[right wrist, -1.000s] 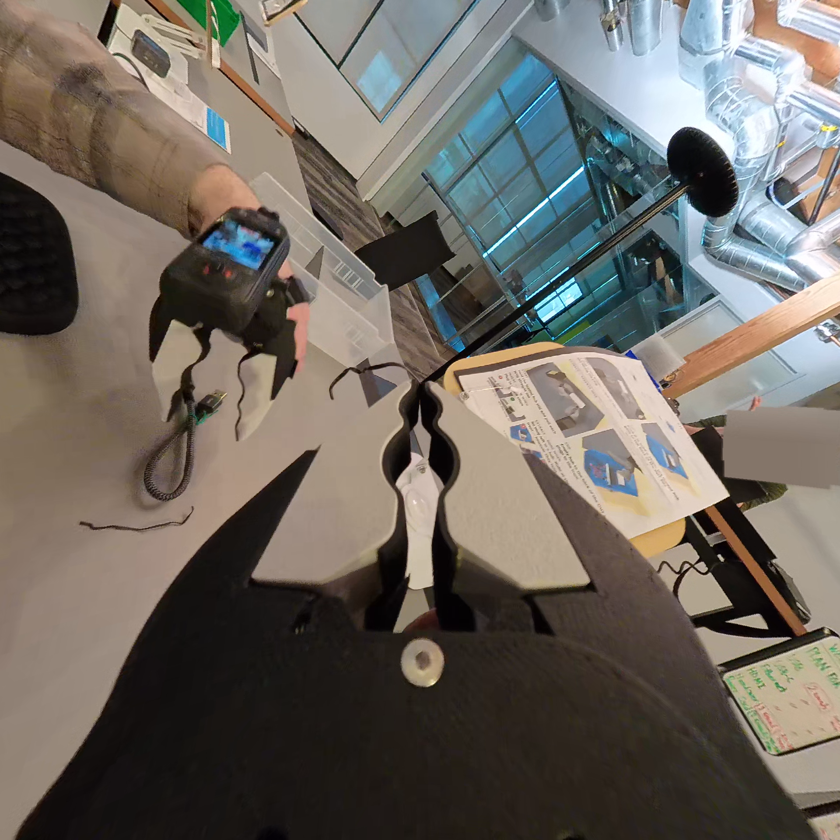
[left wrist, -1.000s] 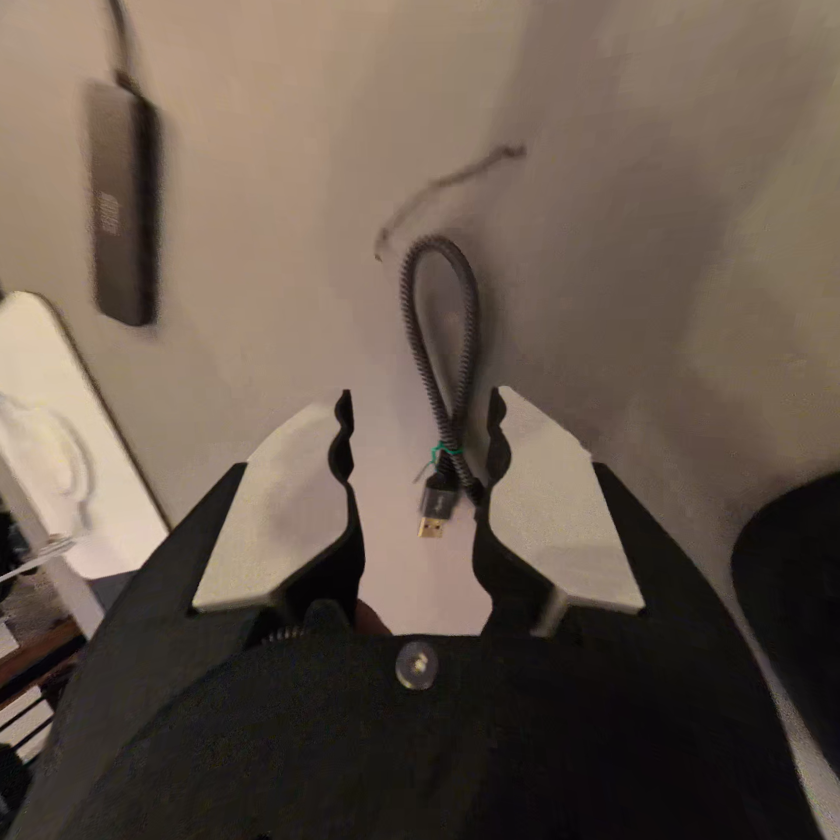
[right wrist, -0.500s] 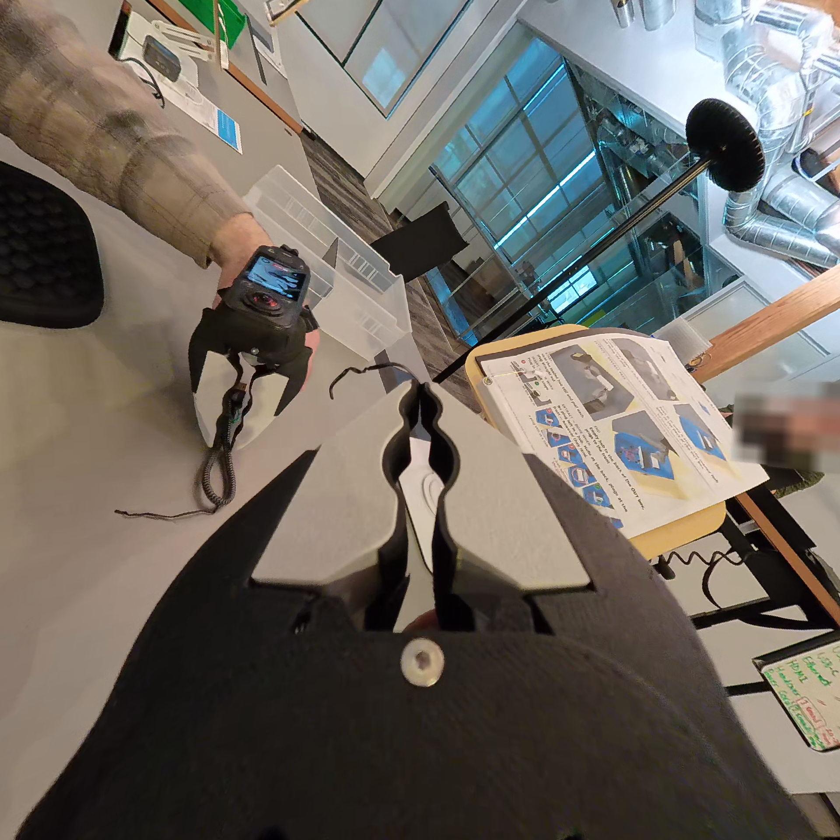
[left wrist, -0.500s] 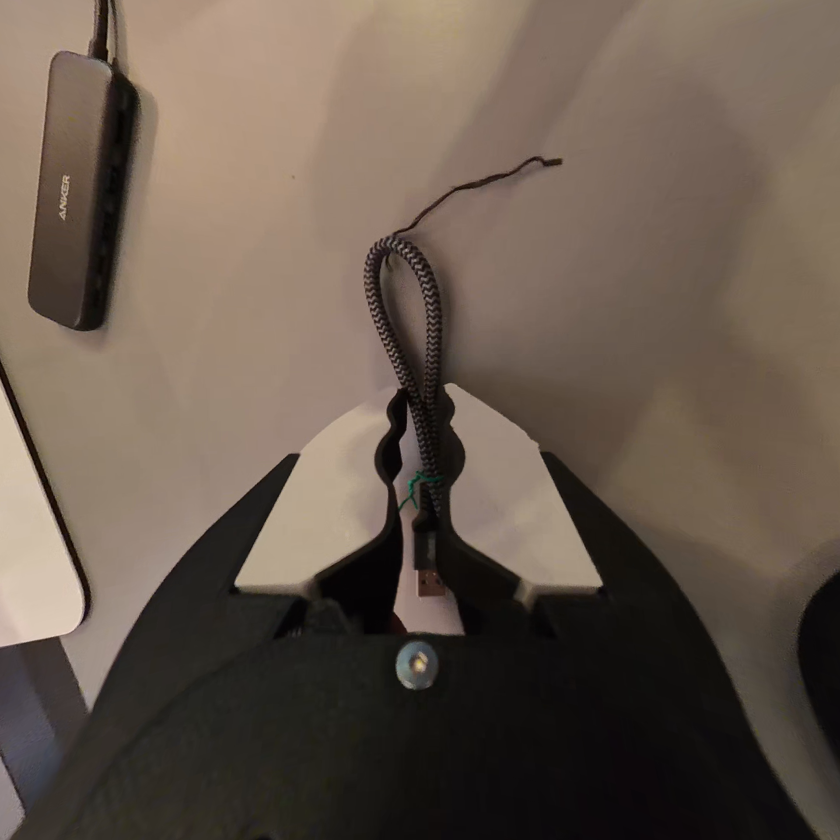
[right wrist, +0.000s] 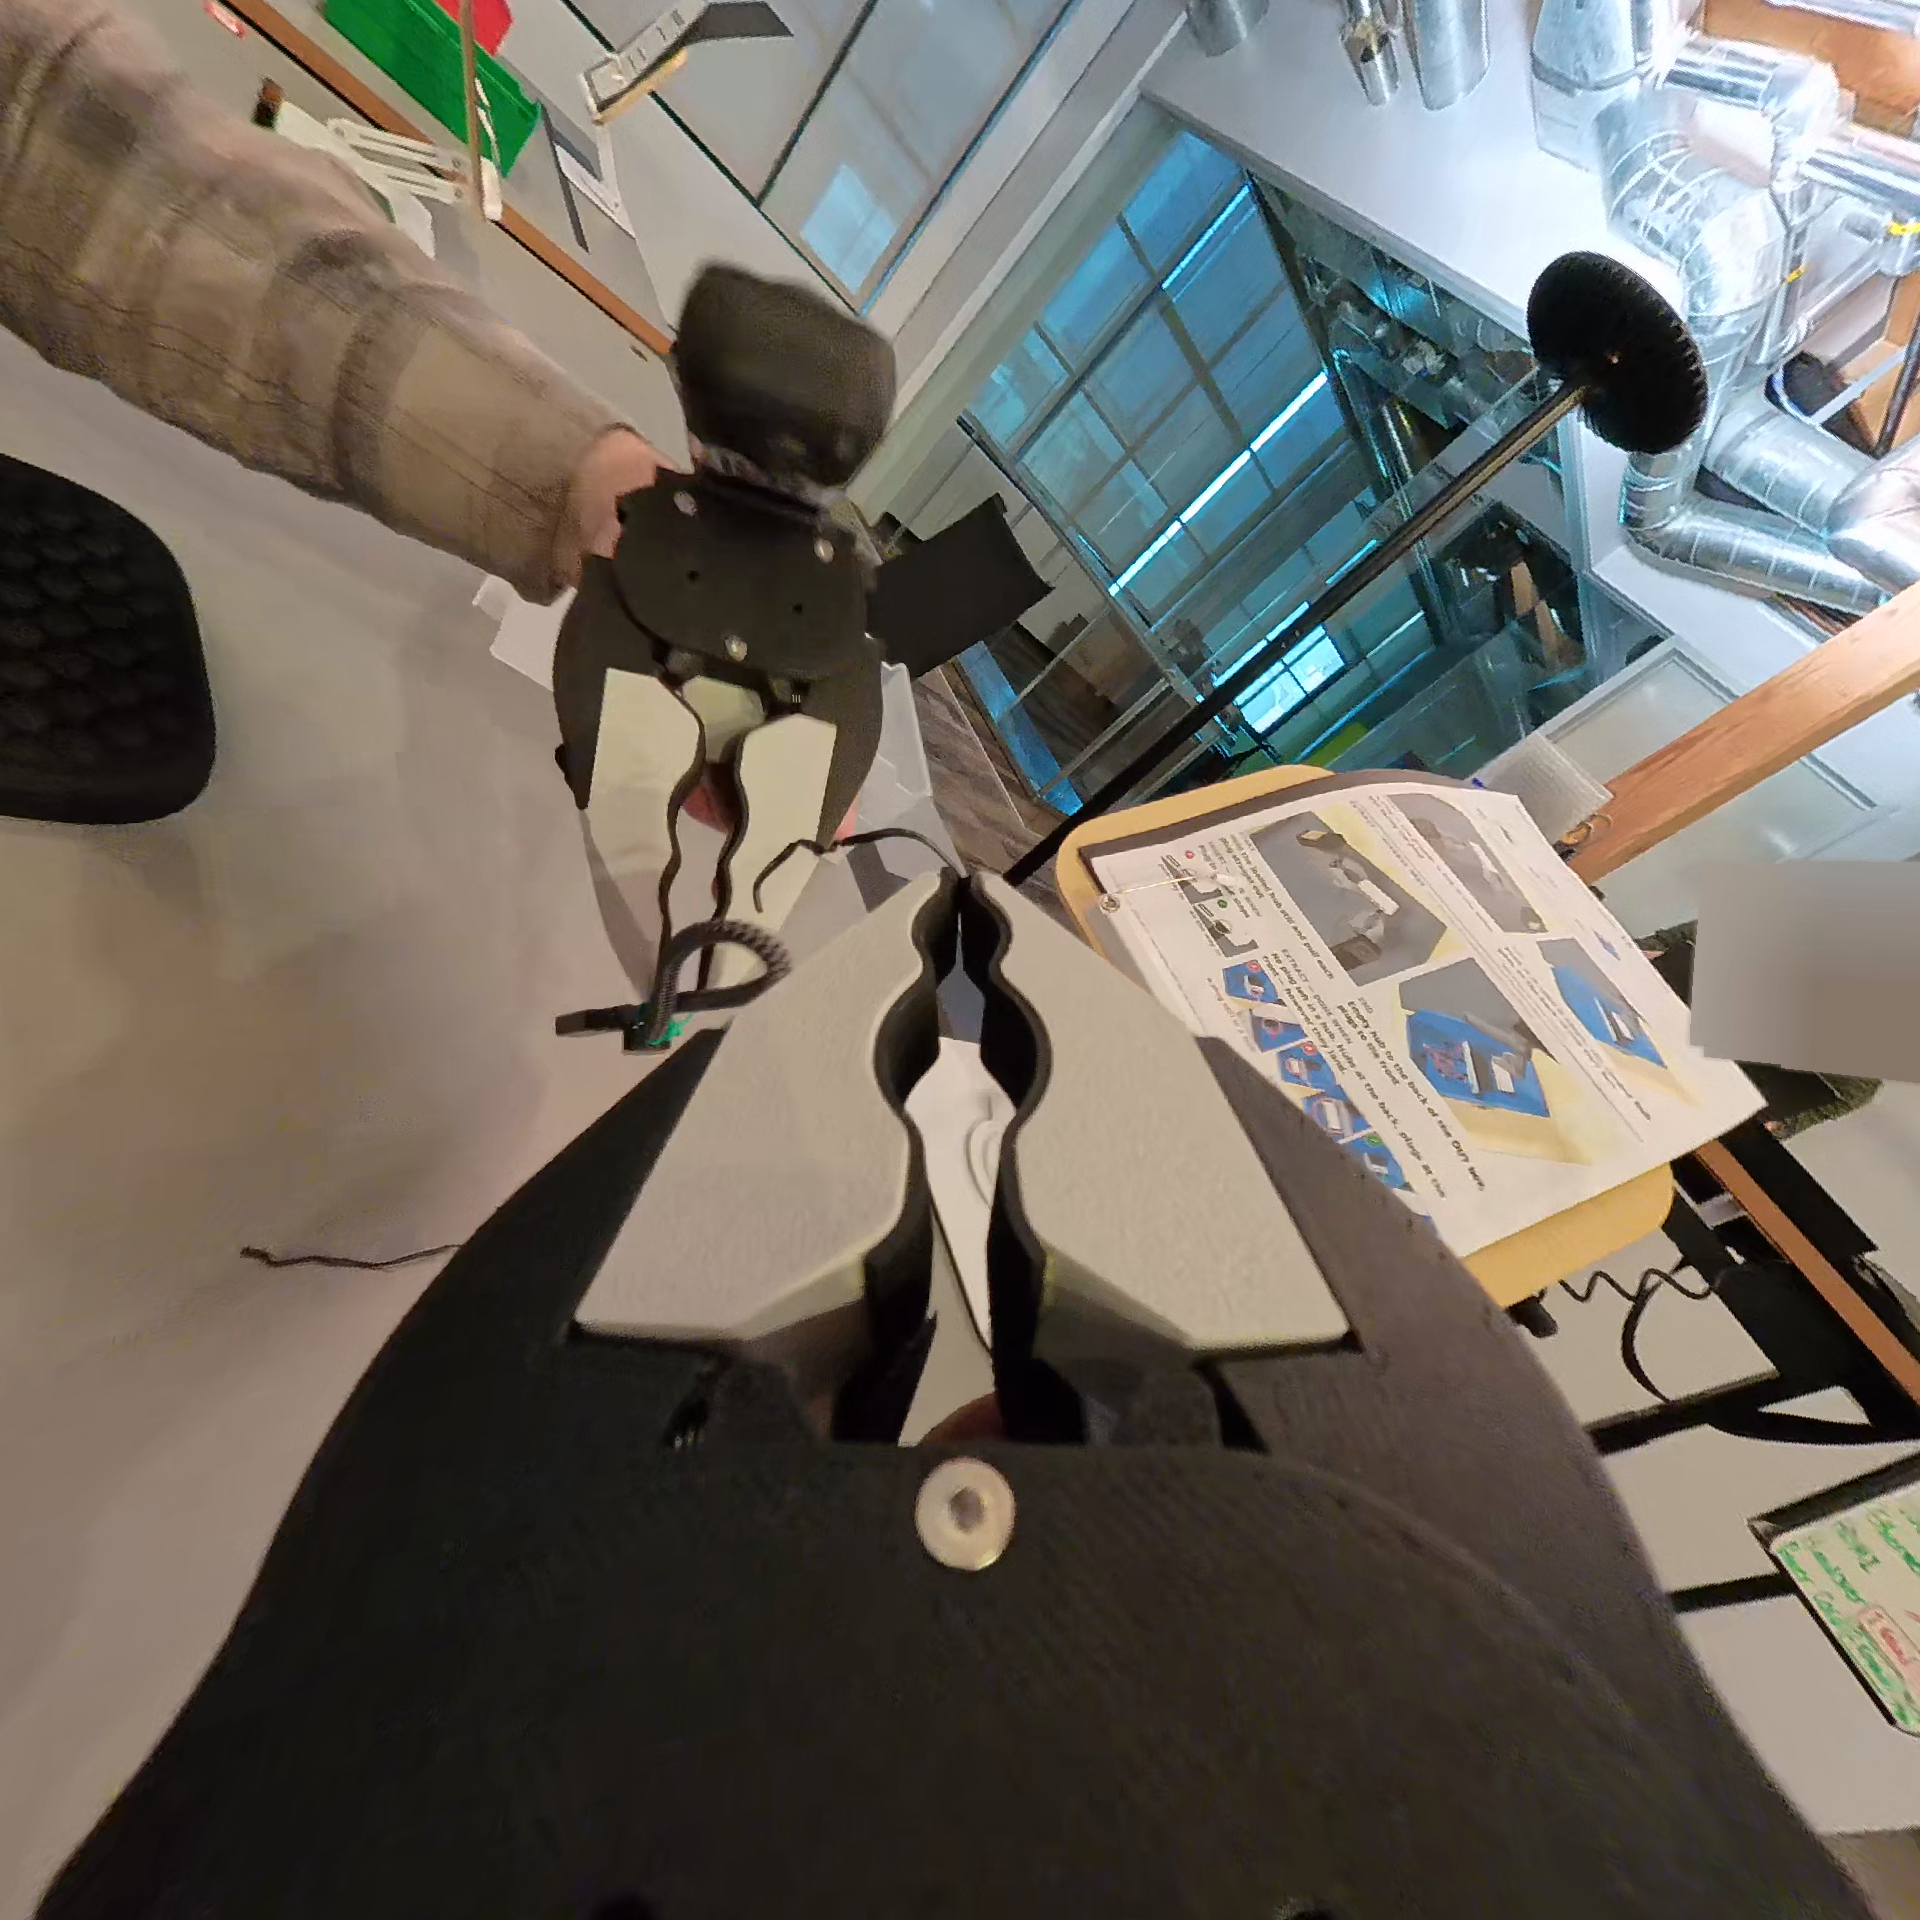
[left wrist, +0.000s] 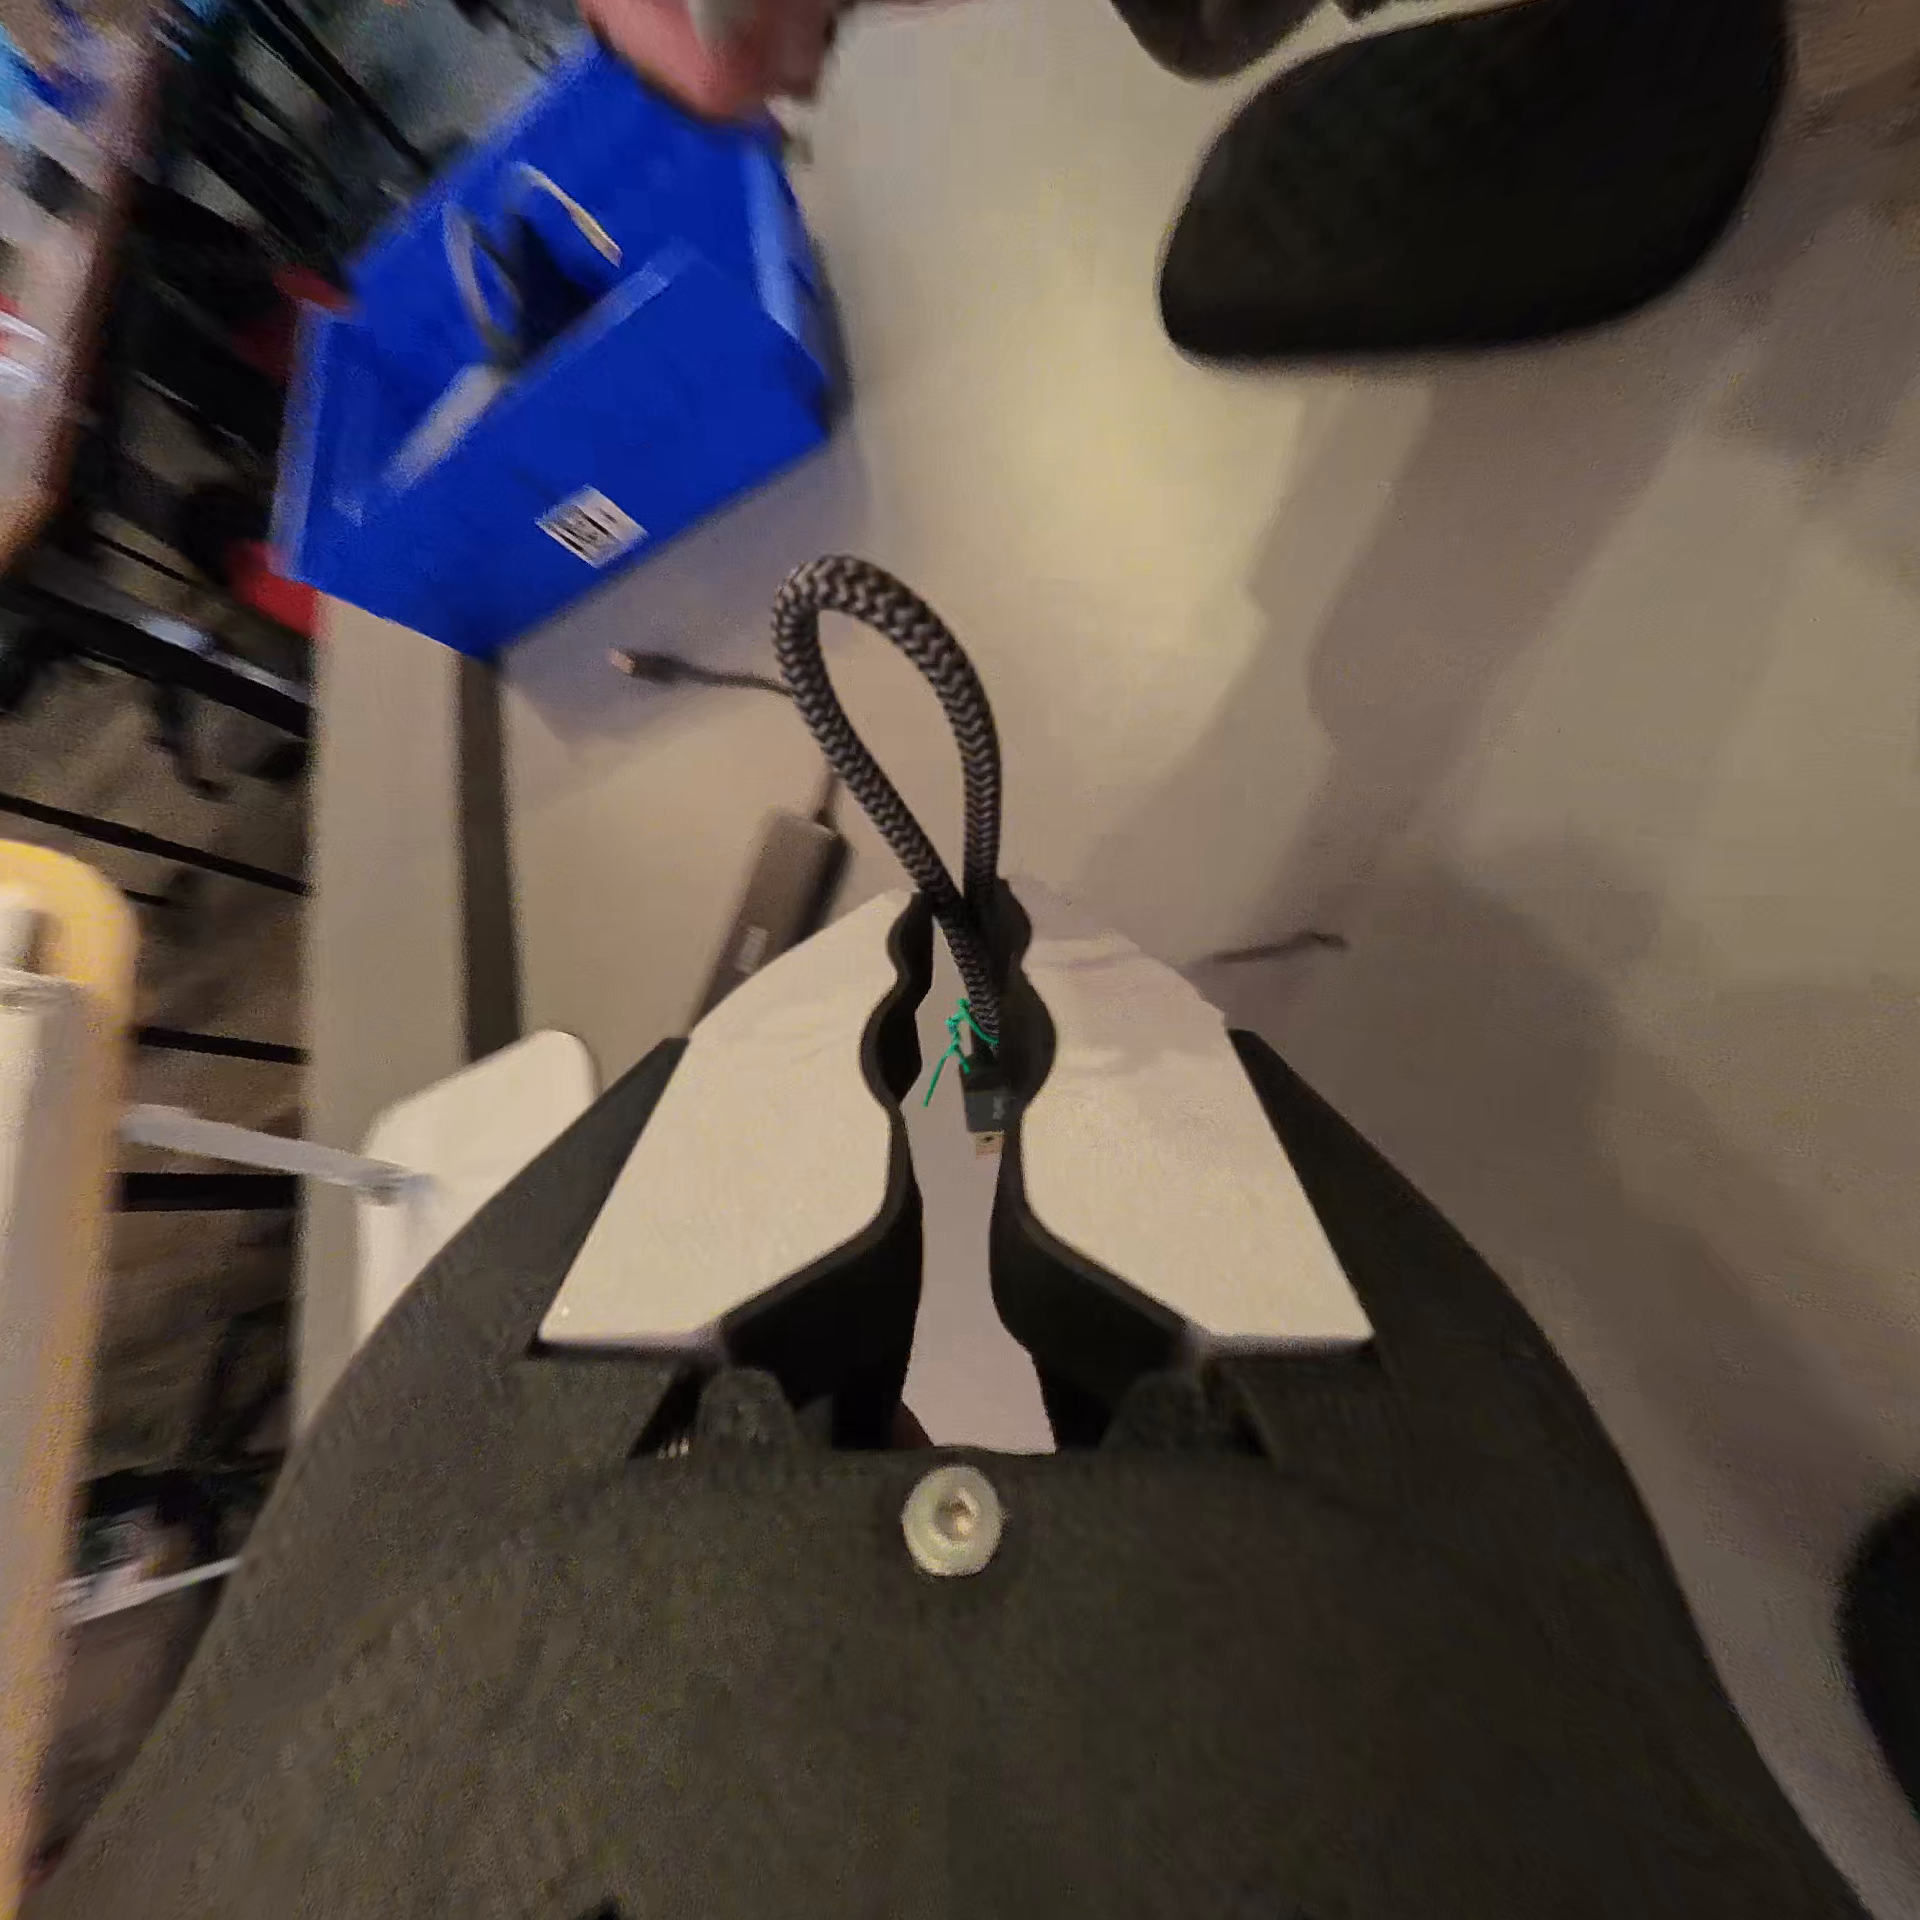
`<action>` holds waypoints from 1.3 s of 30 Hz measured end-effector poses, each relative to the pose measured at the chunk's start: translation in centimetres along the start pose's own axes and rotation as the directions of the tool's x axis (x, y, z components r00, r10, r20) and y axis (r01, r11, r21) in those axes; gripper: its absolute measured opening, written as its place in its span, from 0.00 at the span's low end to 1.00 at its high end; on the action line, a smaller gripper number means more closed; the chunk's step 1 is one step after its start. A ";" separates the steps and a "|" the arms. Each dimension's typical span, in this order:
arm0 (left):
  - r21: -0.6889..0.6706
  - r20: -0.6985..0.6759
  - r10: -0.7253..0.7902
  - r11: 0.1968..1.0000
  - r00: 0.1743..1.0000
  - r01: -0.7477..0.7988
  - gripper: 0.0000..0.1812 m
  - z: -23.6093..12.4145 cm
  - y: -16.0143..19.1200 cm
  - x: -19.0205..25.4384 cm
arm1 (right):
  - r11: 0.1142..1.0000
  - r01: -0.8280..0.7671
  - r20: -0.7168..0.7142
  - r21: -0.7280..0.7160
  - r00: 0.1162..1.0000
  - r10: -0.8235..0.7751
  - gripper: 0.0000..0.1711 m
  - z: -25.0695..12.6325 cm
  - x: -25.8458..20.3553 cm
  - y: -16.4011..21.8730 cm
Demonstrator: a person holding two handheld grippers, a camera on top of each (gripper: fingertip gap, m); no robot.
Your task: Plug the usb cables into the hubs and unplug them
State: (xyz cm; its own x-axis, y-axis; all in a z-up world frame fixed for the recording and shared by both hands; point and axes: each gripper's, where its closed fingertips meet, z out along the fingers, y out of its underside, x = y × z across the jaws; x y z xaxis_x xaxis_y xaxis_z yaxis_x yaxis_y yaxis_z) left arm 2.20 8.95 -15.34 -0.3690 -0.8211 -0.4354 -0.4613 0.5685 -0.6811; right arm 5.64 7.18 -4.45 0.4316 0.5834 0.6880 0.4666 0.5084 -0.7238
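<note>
My left gripper (left wrist: 961,914) is shut on a short braided grey-black USB cable (left wrist: 883,727). Its loop sticks out ahead of the fingertips and its plug (left wrist: 982,1112) hangs back between the fingers, with a green tie beside it. A dark grey hub (left wrist: 779,894) lies on the table, partly hidden behind the left finger. In the right wrist view the left gripper (right wrist: 701,883) is held above the table by a hand in a plaid sleeve, with the cable (right wrist: 717,951) dangling from its tips. My right gripper (right wrist: 958,894) is shut and empty.
A blue box (left wrist: 561,416) stands at the far table edge. A black mesh pad (right wrist: 83,644) lies on the grey table (right wrist: 260,1039). A loose black thread (right wrist: 343,1259) lies nearby. A printed sheet on a wooden board (right wrist: 1403,987) is right of the table. Left tips to right tips: about 11 cm. From my left tips it is roughly 20 cm to the dark grey hub (left wrist: 779,894); from my right, 30 cm.
My left gripper closed on the braided cable, lifted it off the table and swung round toward the blue box. The right gripper stayed shut and shifted only slightly.
</note>
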 end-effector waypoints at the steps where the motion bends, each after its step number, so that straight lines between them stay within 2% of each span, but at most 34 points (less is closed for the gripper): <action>1: 0.014 0.063 0.030 0.999 0.998 -0.031 0.06 -0.2 -1.0 -0.8 | 1.000 -0.004 -0.009 -0.007 1.000 0.004 0.00 0.0 0.4 -0.1; 7: 0.046 0.375 0.126 0.987 0.919 -0.154 0.06 -0.6 -5.3 -4.5 | 0.996 -0.019 -0.069 -0.085 0.998 0.013 0.00 -0.2 3.7 -0.6; 11: -0.046 0.518 0.248 0.964 0.819 -0.263 0.05 -0.4 -6.6 -6.8 | 0.989 -0.021 -0.092 -0.146 0.996 0.008 0.00 -0.9 5.9 -0.6; 19: -0.153 0.605 0.411 0.901 0.682 -0.407 0.02 -0.1 -10.1 -9.6 | 0.973 0.042 -0.059 -0.226 0.997 -0.057 0.00 -1.7 7.6 -1.0; 24: -0.131 0.661 0.398 0.896 0.636 -0.425 0.02 -0.5 -11.3 -10.8 | 0.965 0.068 -0.060 -0.254 0.995 -0.085 0.00 -2.2 8.2 -0.9; 37: -0.111 0.685 0.356 0.913 0.636 -0.393 0.00 -1.4 -11.0 -11.2 | 0.902 0.210 -0.044 -0.378 0.969 -0.244 0.00 -1.8 8.2 0.4; 38: -0.122 0.673 0.361 0.915 0.646 -0.384 0.00 -1.2 -10.5 -11.2 | 0.907 0.204 -0.047 -0.368 0.970 -0.237 0.00 -1.9 8.1 0.3; 39: -0.133 0.625 0.358 0.925 0.694 -0.357 0.00 -0.7 -9.6 -10.9 | 0.913 0.193 -0.048 -0.360 0.973 -0.224 0.00 -2.0 8.0 0.3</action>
State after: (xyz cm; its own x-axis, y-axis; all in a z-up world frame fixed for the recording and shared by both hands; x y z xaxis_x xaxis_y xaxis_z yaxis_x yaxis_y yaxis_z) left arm 10.13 12.52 -3.66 0.0835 -0.3978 -0.9137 -0.4019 0.8255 -0.3962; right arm 10.75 10.72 0.96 0.3526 0.4231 0.8346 0.7871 0.3483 -0.5091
